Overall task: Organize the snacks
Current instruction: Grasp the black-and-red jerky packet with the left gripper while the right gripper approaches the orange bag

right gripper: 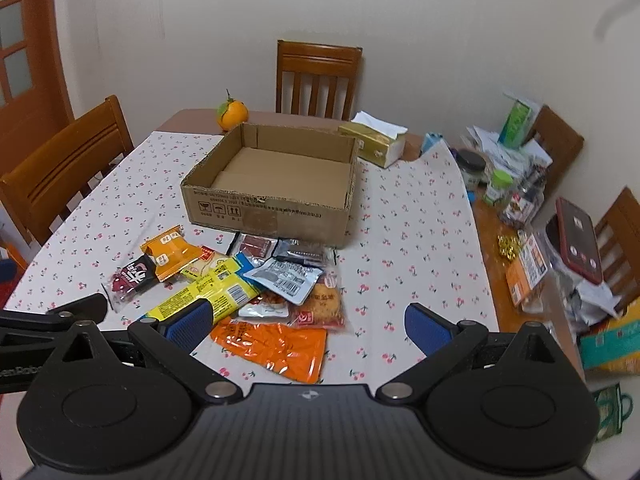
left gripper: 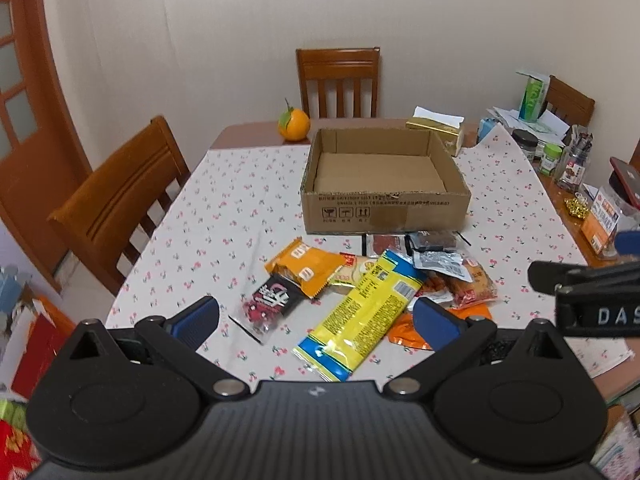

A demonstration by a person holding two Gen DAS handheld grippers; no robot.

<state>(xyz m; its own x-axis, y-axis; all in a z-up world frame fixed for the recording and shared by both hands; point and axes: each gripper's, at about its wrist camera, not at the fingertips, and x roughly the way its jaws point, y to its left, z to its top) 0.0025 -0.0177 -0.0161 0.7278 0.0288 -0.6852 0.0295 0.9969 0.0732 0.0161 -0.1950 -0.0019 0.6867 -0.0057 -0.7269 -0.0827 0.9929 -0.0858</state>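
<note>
An open, empty cardboard box [left gripper: 384, 200] [right gripper: 272, 212] stands on the cherry-print tablecloth. In front of it lies a pile of snack packets: a long yellow packet [left gripper: 360, 316] [right gripper: 200, 300], an orange packet [left gripper: 308, 266] [right gripper: 172, 252], a dark red packet [left gripper: 266, 300] [right gripper: 130, 278], a silver packet [right gripper: 286, 278] and a shiny orange packet [right gripper: 276, 346]. My left gripper [left gripper: 316, 322] is open and empty, hovering above the pile's near side. My right gripper [right gripper: 308, 328] is open and empty, above the shiny orange packet.
An orange fruit [left gripper: 294, 124] and a tissue box [left gripper: 438, 130] sit behind the cardboard box. Jars, bottles, papers and a red phone [right gripper: 578, 246] crowd the table's right side. Wooden chairs [left gripper: 120, 196] stand at the left and far sides.
</note>
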